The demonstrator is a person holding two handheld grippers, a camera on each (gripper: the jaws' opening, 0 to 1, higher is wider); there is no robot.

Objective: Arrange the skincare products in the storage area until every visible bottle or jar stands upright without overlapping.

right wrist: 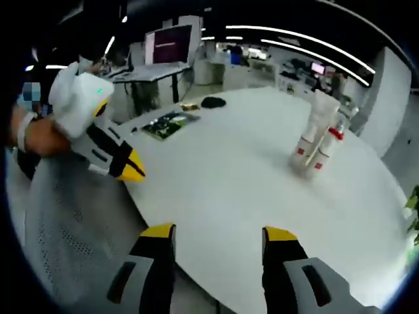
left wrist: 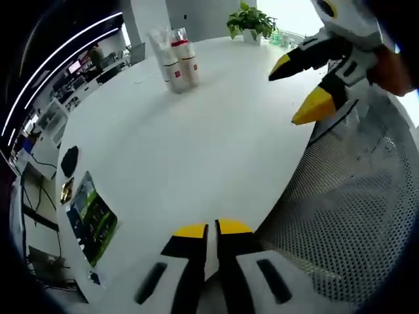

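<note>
Bottles (left wrist: pixel 175 60) upright on white table (left wrist: pixel 196 150); left gripper (left wrist: pixel 211 230) pressed together; right gripper (right wrist: pixel 218 233) spread.

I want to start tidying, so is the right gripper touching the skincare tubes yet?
Apart. In the right gripper view, the right gripper stands open near the table edge, with bare white tabletop between it and the tubes.

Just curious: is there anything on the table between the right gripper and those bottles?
No. In the right gripper view, bare white table lies between the right gripper and the bottles.
</note>
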